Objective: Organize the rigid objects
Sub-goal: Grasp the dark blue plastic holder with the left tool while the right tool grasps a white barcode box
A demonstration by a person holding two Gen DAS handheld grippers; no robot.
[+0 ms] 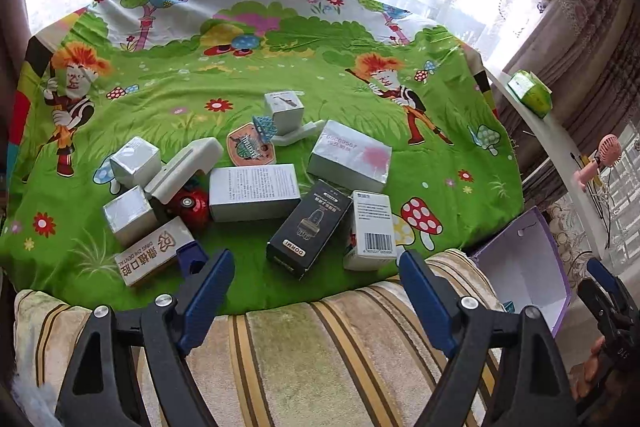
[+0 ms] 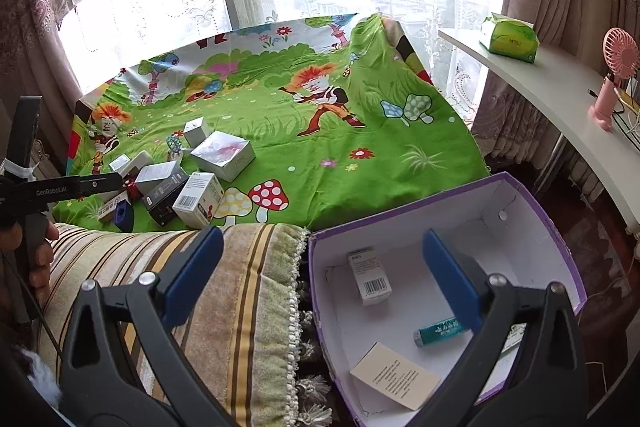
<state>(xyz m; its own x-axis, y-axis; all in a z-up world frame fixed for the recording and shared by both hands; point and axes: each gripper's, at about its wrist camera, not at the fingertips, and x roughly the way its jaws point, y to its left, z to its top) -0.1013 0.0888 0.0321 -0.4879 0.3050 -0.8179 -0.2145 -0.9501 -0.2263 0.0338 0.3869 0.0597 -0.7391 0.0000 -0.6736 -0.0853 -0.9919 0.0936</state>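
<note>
Several small boxes lie in a heap on the green cartoon cloth (image 1: 256, 83): a black box (image 1: 308, 231), a white barcode box (image 1: 372, 231), a silver box (image 1: 350, 157), a white box (image 1: 254, 191) and a cream box with red print (image 1: 154, 255). The heap also shows in the right wrist view (image 2: 188, 179). My left gripper (image 1: 316, 267) is open and empty just before the heap. My right gripper (image 2: 320, 259) is open and empty over the rim of a purple box (image 2: 540, 211) that holds a white carton (image 2: 370, 277), a teal tube (image 2: 440, 331) and a cream card (image 2: 394, 375).
A striped cushion (image 1: 320, 347) lies in front of the cloth. The purple box (image 1: 524, 267) stands at its right. A white shelf (image 2: 560, 99) at the right carries a green tissue pack (image 2: 510, 35) and a pink fan (image 2: 616, 75). Curtained windows stand behind.
</note>
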